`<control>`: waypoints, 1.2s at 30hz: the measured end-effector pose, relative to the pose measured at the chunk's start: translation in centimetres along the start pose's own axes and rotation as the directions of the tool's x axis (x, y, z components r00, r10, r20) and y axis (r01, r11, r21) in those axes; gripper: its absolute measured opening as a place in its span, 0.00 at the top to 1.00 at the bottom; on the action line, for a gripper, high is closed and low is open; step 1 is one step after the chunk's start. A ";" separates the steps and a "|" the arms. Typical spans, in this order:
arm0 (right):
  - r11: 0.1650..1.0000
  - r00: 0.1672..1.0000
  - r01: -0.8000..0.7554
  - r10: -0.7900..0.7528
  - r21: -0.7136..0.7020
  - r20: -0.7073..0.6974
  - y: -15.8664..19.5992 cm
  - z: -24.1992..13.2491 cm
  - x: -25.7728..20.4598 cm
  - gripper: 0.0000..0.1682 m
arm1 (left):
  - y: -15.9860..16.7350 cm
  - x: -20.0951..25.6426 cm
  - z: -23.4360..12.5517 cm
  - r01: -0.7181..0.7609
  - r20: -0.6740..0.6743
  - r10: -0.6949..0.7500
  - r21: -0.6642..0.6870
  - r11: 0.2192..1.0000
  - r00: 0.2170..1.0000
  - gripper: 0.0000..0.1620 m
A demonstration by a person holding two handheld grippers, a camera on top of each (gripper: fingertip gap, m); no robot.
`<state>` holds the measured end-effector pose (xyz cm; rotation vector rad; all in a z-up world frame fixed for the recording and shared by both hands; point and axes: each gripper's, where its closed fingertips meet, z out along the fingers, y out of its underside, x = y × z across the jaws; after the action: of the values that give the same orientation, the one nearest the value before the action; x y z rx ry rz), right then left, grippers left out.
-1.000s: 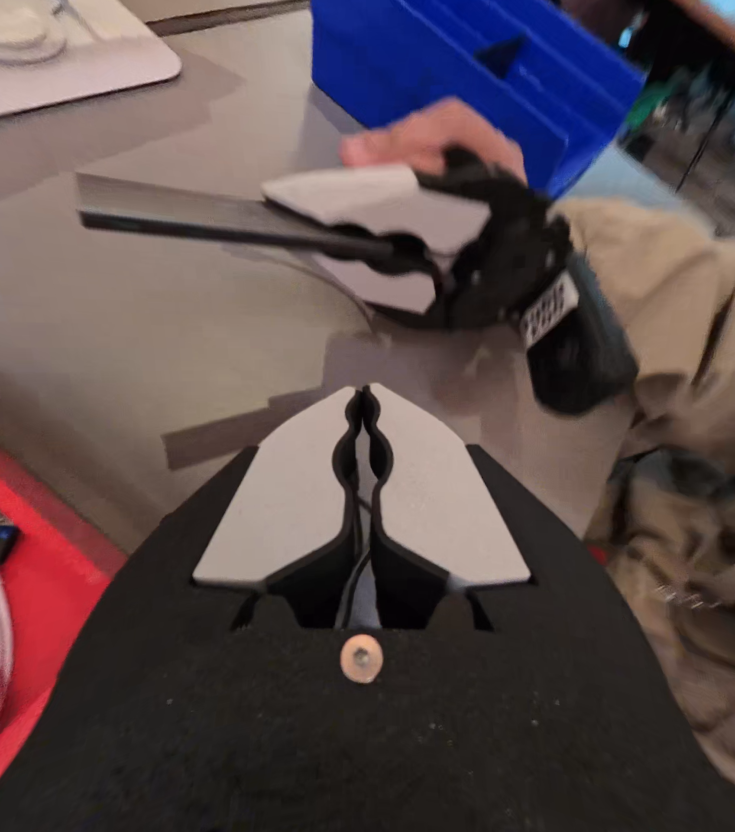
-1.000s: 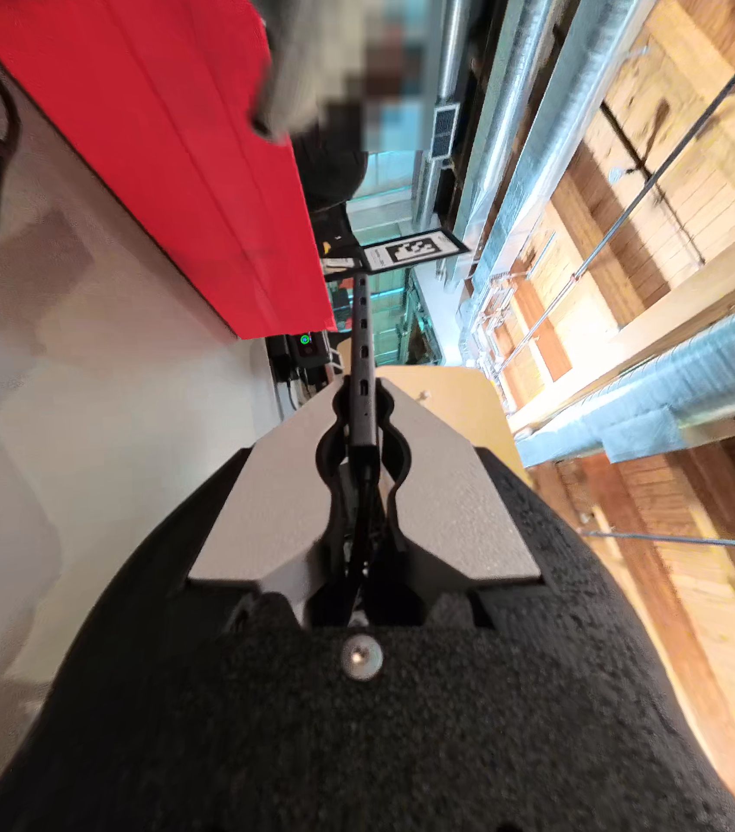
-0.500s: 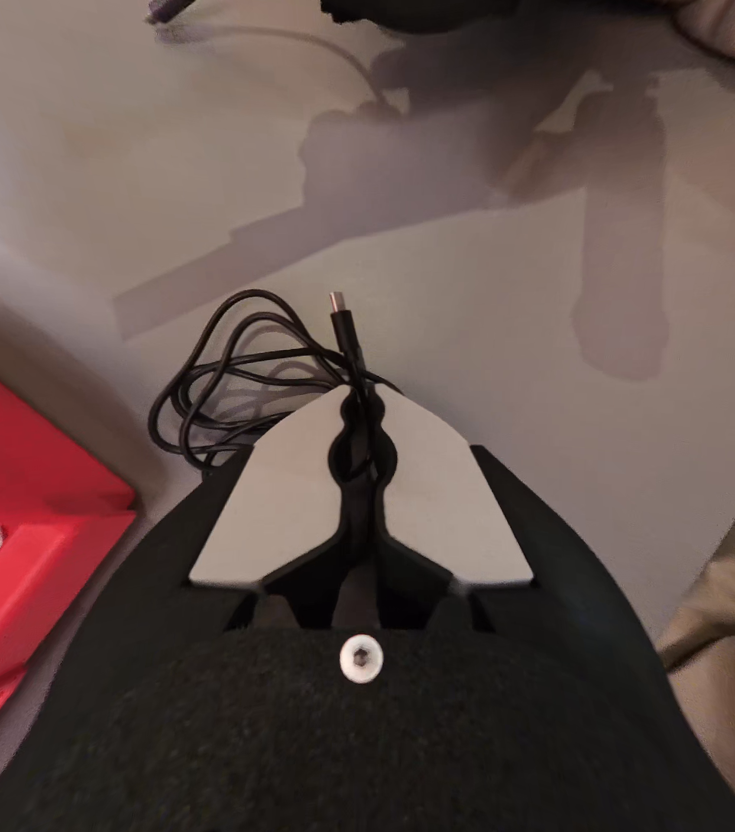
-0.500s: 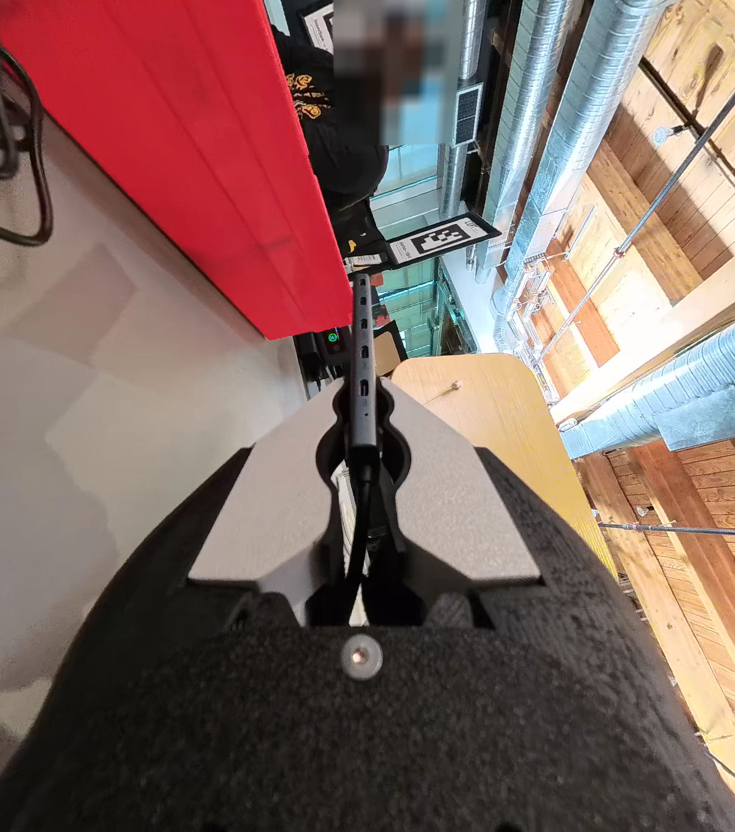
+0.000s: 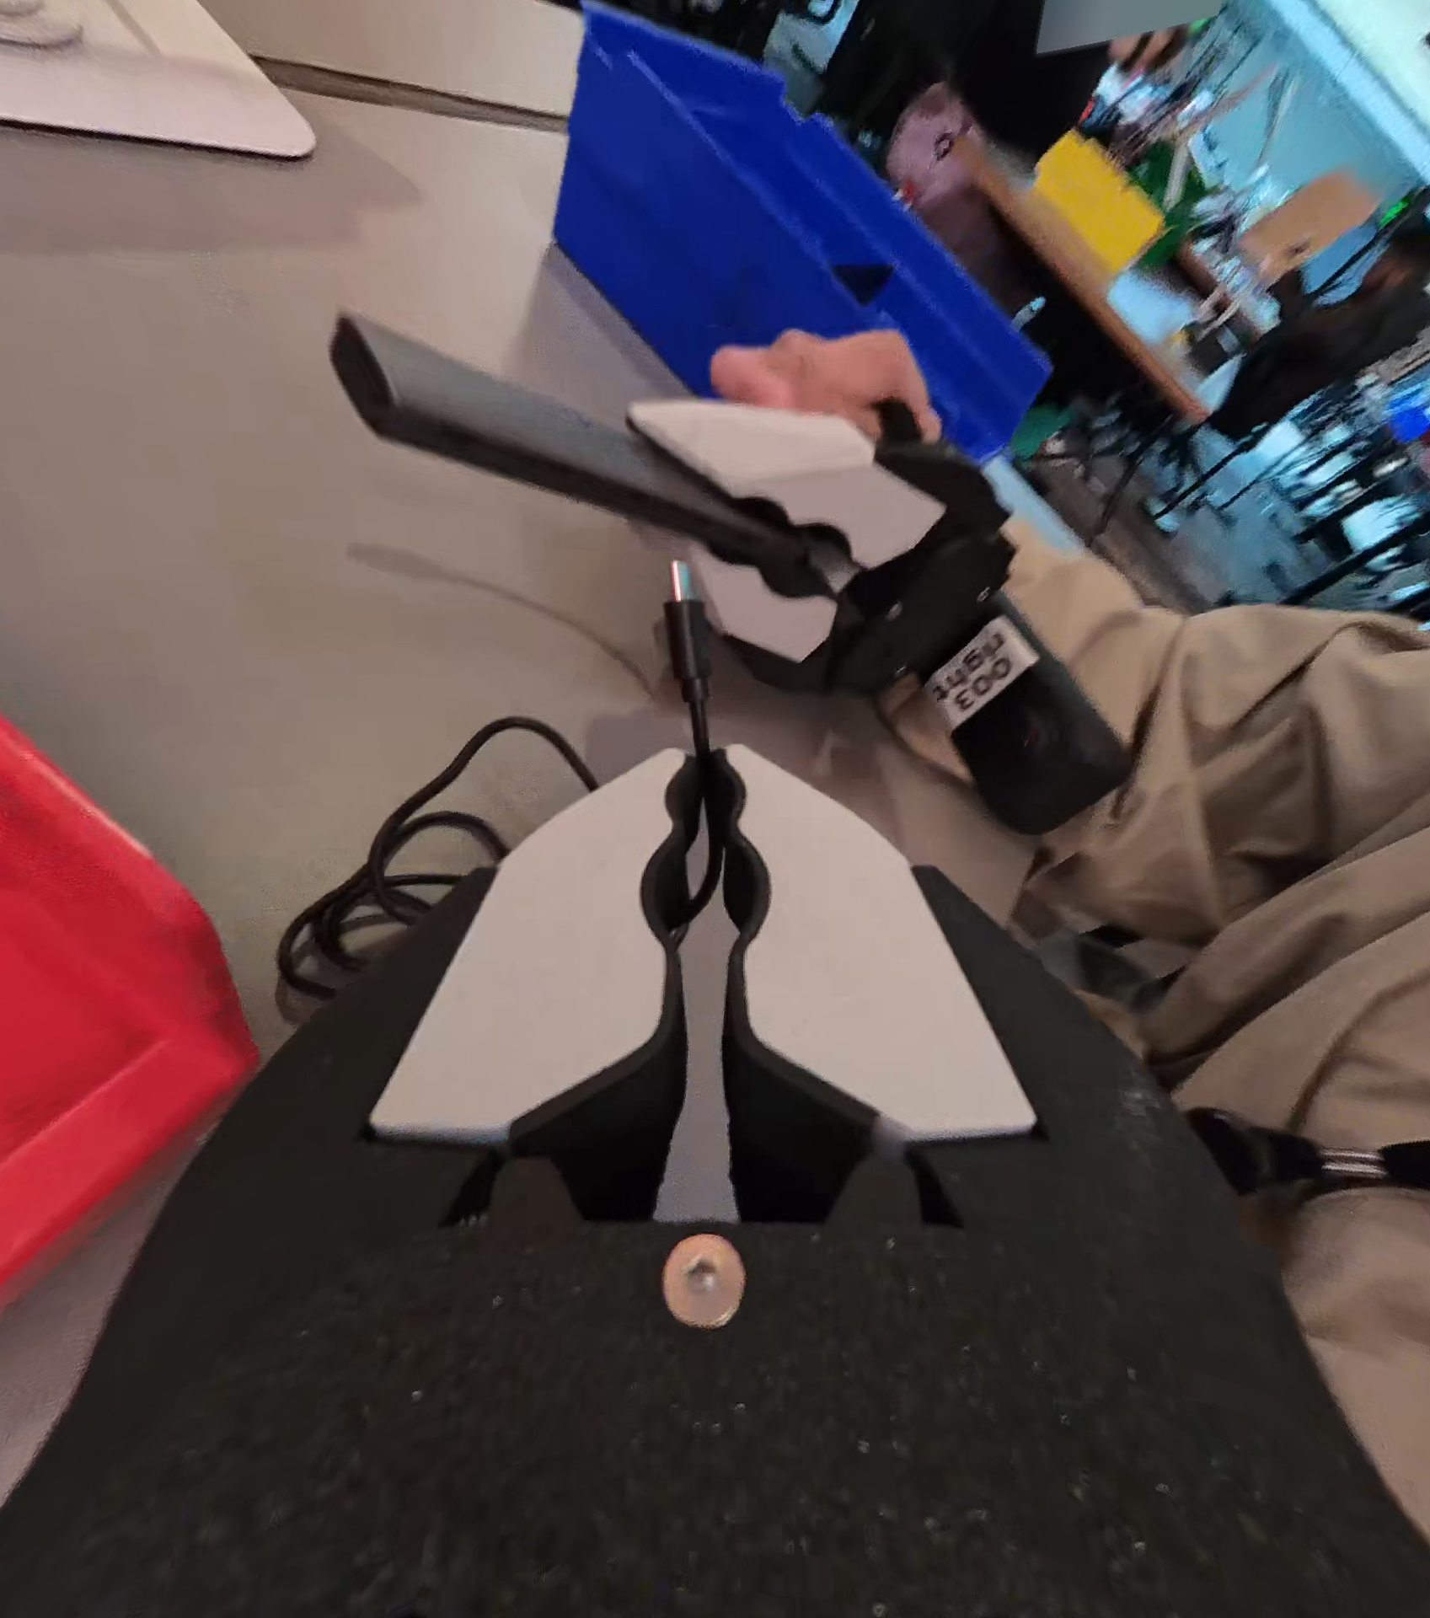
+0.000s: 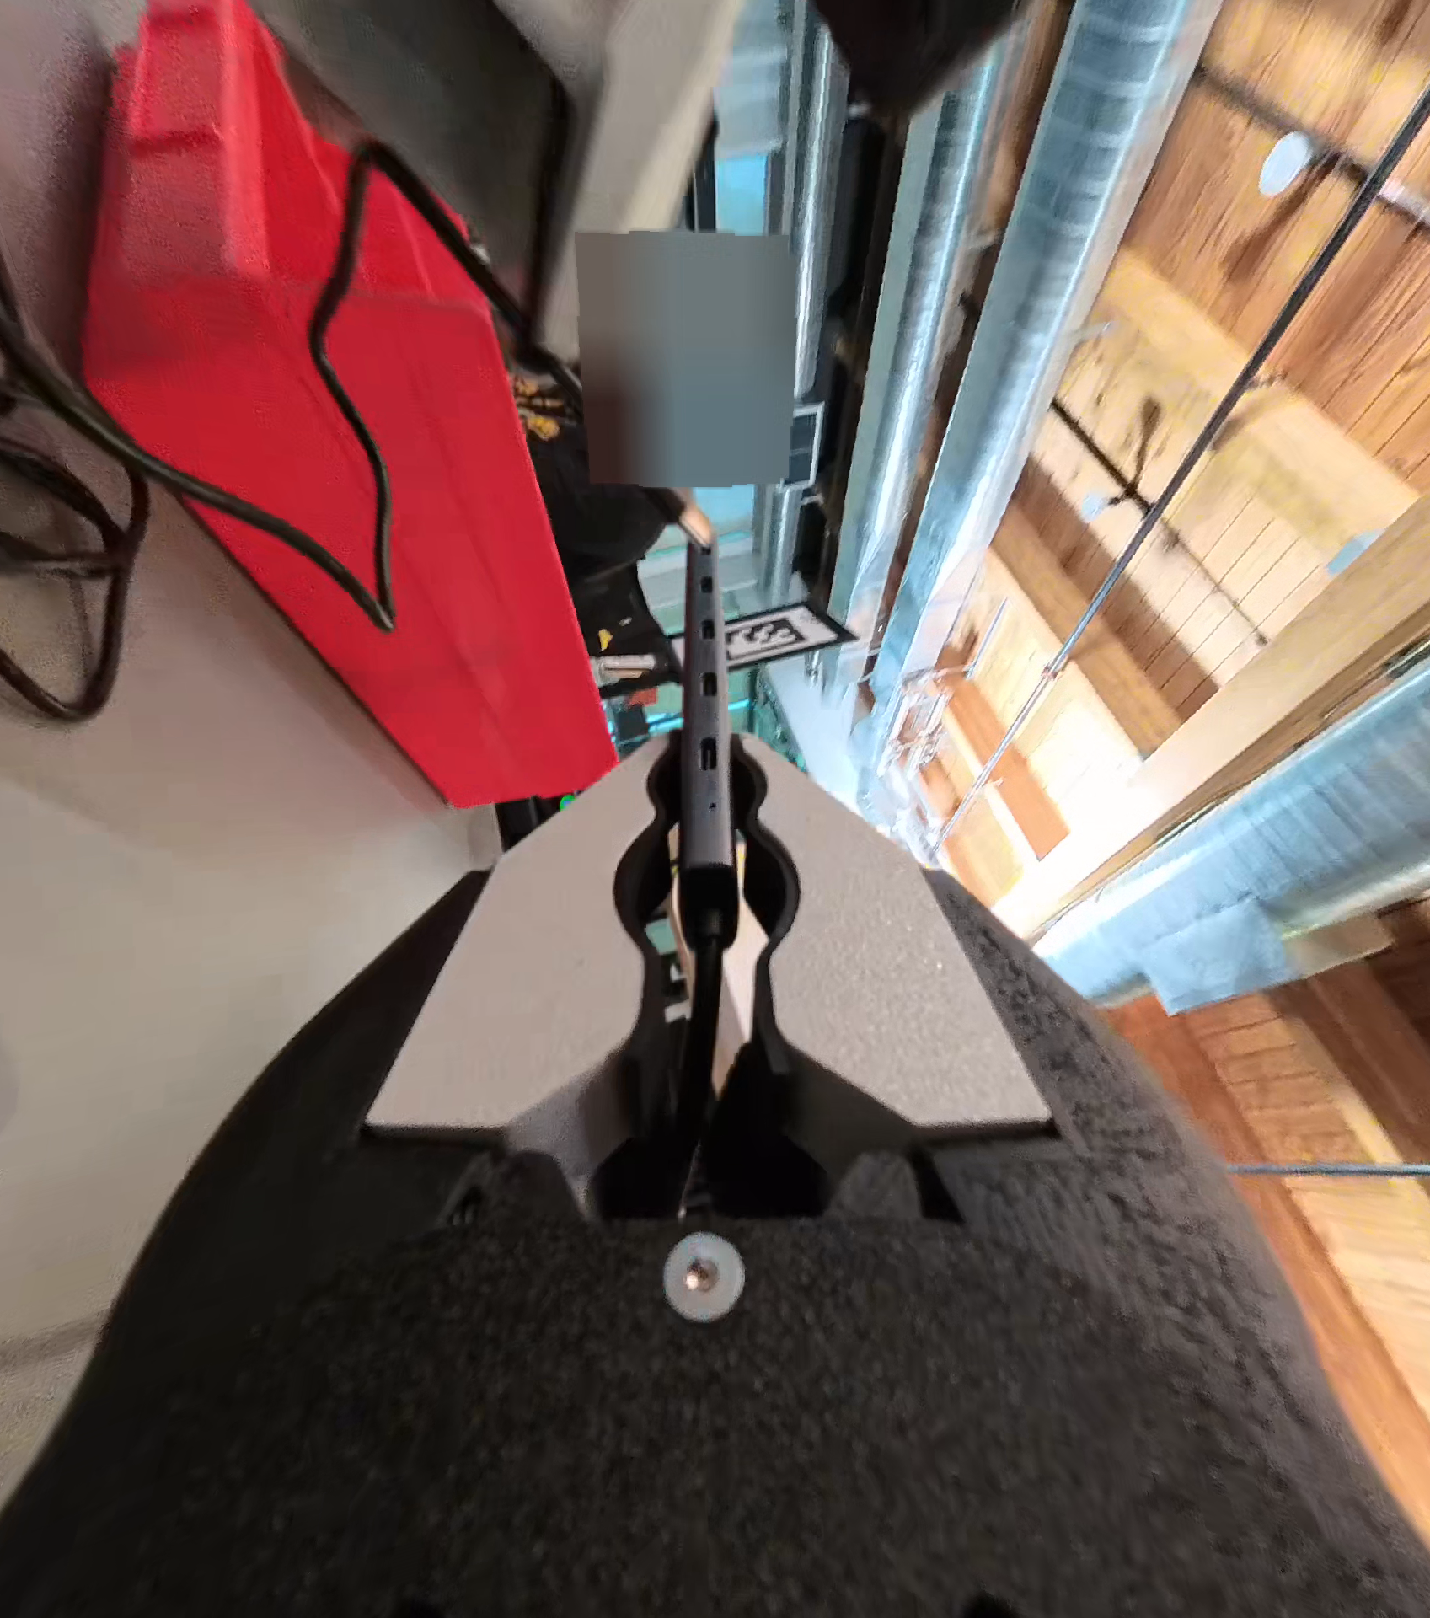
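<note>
While both grippers are clamped on their loads above the grey tabletop point(image 5: 168, 525), the cable plug stands just beside the hub.

Closed narrow on a thin black cable point(image 5: 698, 700), the left gripper point(image 5: 701, 770) holds it so the silver-tipped plug point(image 5: 681, 582) points up, just below the long dark grey slim metal hub point(image 5: 518, 438); whether plug and hub touch cannot be told. Slack cable loops lie on the tabletop left of the left gripper, beside a red plastic bin point(image 5: 37, 963). Pinching 1 end of the hub, the right gripper point(image 6: 707, 770) holds it with its port row point(image 6: 707, 674) showing along the edge. Beyond the hub sits a blue plastic bin point(image 5: 737, 219).
</note>
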<state>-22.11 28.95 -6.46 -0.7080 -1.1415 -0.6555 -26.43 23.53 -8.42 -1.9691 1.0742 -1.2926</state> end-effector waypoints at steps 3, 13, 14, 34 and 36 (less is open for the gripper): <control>0.998 0.998 0.059 -0.059 0.037 0.001 -1.1 -0.2 -0.3 0.96 | 0.1 0.1 -0.1 0.024 -0.021 -0.024 -0.025 0.999 0.999 0.99; 0.957 0.961 0.276 -0.274 0.084 -0.034 -2.3 -0.4 -0.9 0.96 | 1.5 0.4 0.3 0.134 -0.081 -0.141 -0.091 0.987 0.987 0.99; 0.955 0.960 0.281 -0.279 0.091 -0.036 -2.4 -0.5 -0.9 0.95 | 1.6 0.1 0.2 0.141 -0.068 -0.148 -0.099 0.985 0.987 0.98; 0.954 0.958 0.287 -0.286 0.090 -0.021 -2.5 -0.3 -1.4 0.95 | 1.8 -0.7 -0.2 0.249 -0.098 -0.258 -0.095 0.964 0.961 0.99; 0.953 0.957 0.290 -0.290 0.090 -0.018 -2.5 -0.3 -1.5 0.96 | 1.9 -0.8 -0.3 0.270 -0.106 -0.280 -0.093 0.958 0.954 0.99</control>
<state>-24.27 27.32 -7.54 -0.4628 -1.2764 -0.8452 -27.46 23.19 -10.12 -2.1843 0.9401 -1.5516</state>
